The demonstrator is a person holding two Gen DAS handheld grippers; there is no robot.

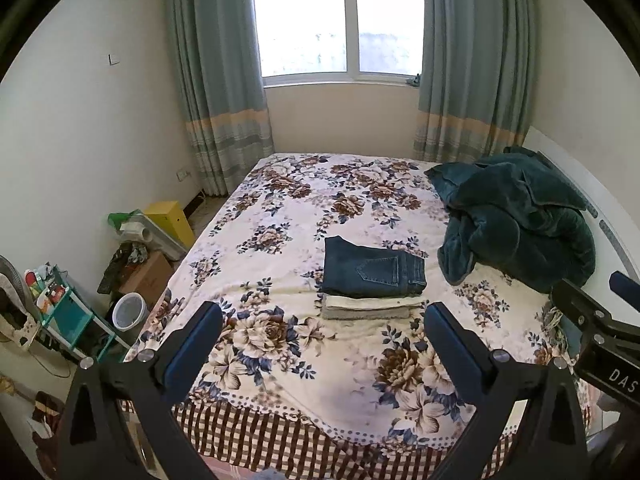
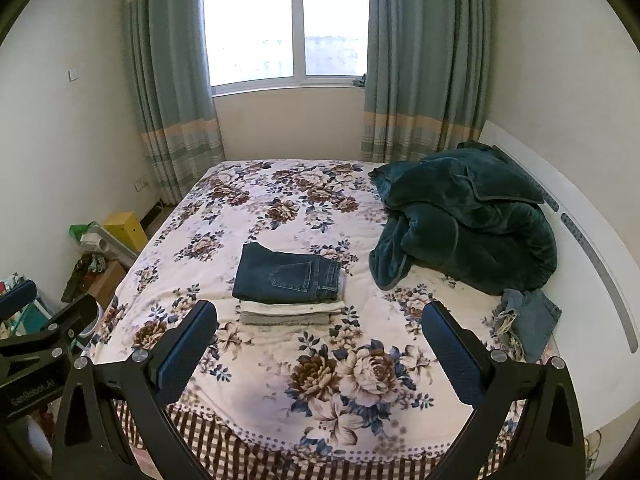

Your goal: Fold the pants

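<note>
The folded jeans [image 1: 374, 267] [image 2: 289, 275] lie flat on top of a stack of folded pale garments [image 1: 370, 306] [image 2: 289, 311], back pocket facing up. The stack rests near the middle of the bed [image 1: 280, 216] [image 2: 248, 208], on its floral cover.

Relative to the stack:
- To its right, apart from it, a dark green blanket [image 1: 516, 220] [image 2: 468, 220] is heaped against the headboard [image 2: 592, 248].
- Right and nearer the foot edge, a light blue denim item [image 2: 530, 322] lies crumpled just below the blanket.
- Beyond it, curtains [image 1: 216, 80] [image 2: 168, 80] frame a window [image 1: 340, 20] [image 2: 286, 24].
- On the floor to its left stand a yellow box [image 1: 172, 220] [image 2: 126, 229] and other clutter.

The left gripper [image 1: 324, 322] and the right gripper [image 2: 320, 320] are both above the foot edge, short of the stack. Fingers [image 1: 192, 352] [image 2: 450, 354] on each are spread wide and hold nothing.
</note>
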